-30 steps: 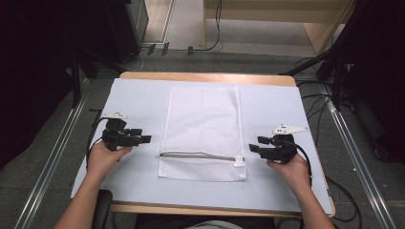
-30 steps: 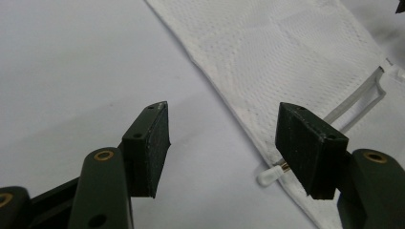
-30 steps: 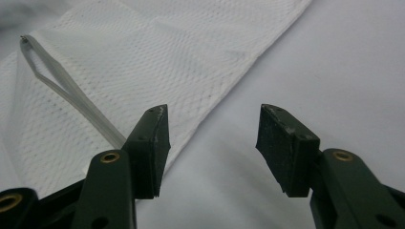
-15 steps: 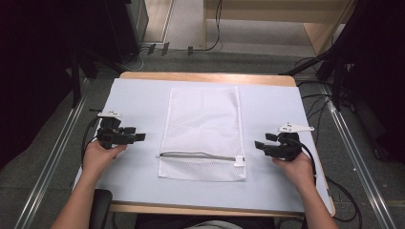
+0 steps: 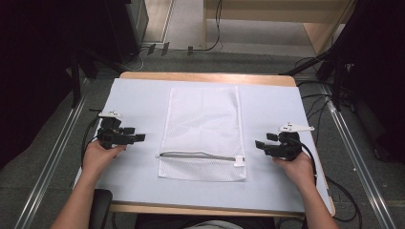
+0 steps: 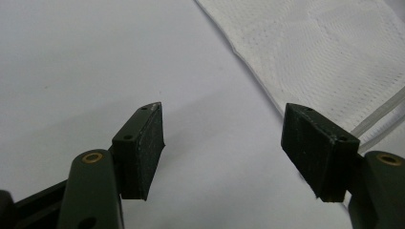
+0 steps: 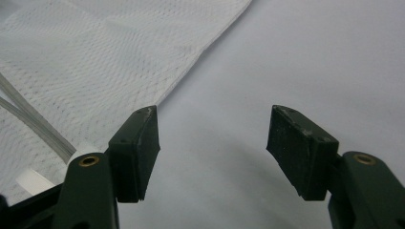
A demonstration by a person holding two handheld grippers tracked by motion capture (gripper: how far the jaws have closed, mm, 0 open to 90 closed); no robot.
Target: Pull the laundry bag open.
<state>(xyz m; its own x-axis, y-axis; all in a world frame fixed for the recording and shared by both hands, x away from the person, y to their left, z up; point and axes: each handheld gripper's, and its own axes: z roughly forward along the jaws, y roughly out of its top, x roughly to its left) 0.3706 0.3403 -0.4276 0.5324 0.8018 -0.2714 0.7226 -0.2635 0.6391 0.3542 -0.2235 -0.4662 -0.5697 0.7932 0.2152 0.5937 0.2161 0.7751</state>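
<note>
A white mesh laundry bag [image 5: 203,129] lies flat in the middle of the pale mat [image 5: 277,105], its grey zipper [image 5: 198,155] running across near the front end, with a white pull tab [image 5: 239,162] at the right. My left gripper [image 5: 142,137] rests left of the bag and points at it, open with bare mat between its pads [image 6: 222,124]; the bag's edge [image 6: 325,52] lies beyond the right jaw. My right gripper [image 5: 258,144] sits just right of the pull tab. Its jaws have just been opening and hold nothing [image 7: 212,126]; the bag [image 7: 105,52] lies past the left jaw.
The mat covers a wooden table [image 5: 205,76]. Metal rails [image 5: 52,162] run along the floor on both sides, and cables [image 5: 315,102] trail at the right. Dark equipment [image 5: 95,28] stands at the back left. A forearm reaches in from each bottom corner.
The right gripper has drawn back a little to the right, away from the zipper's end. The left gripper has shifted slightly left. The bag lies as before.
</note>
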